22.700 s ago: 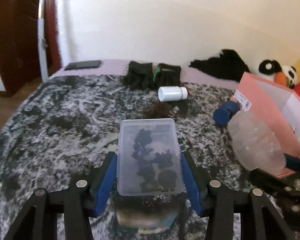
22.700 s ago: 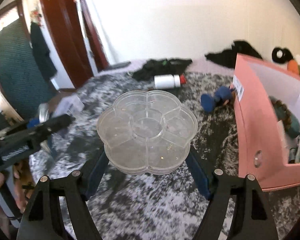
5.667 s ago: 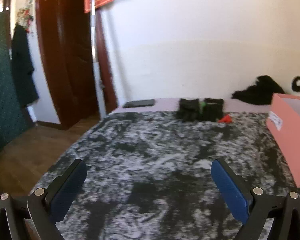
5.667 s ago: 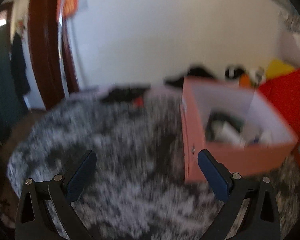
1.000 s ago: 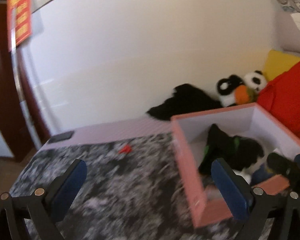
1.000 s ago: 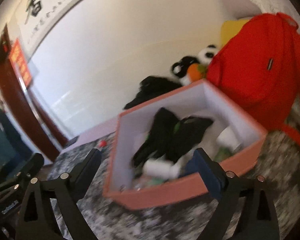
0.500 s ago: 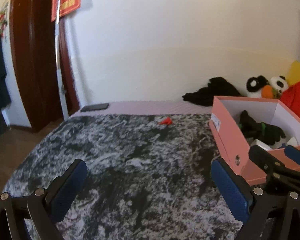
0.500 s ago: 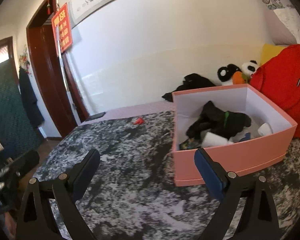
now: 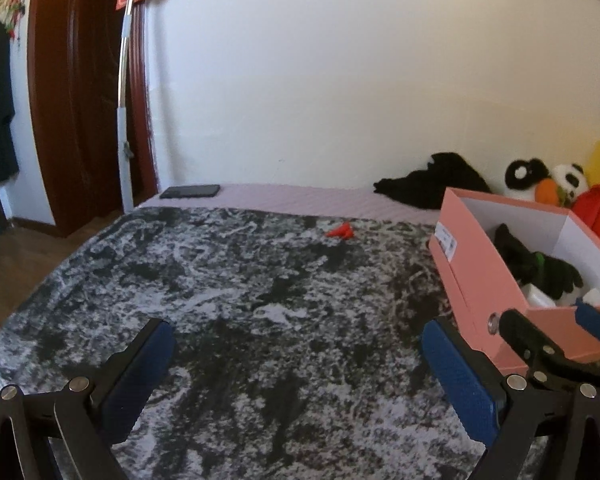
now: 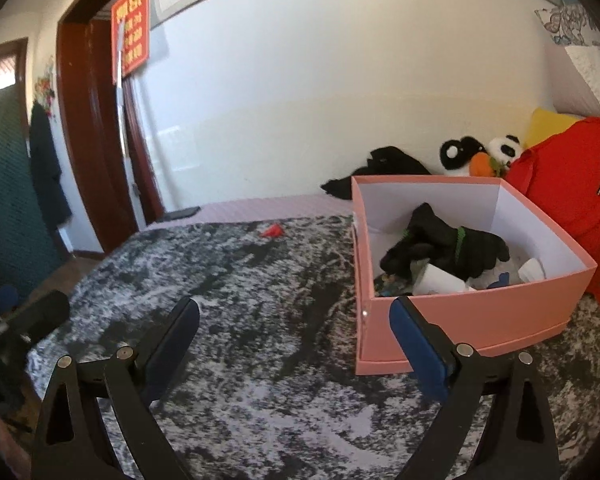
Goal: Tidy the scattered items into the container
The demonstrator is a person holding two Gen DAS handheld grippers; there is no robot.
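Both sets of jaws wide, holding nothing; left gripper, right gripper; red scrap on blanket at 12 o'clock, well apart; pink box at 2 o'clock.

Right tongs gape empty beside the pink box.

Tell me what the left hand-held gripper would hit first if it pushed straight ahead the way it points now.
Probably the mottled grey blanket. The left hand-held gripper is open and empty, aimed over bare blanket. The small red item lies farther along, slightly right; the pink box sits off to the right. Depth is uncertain.
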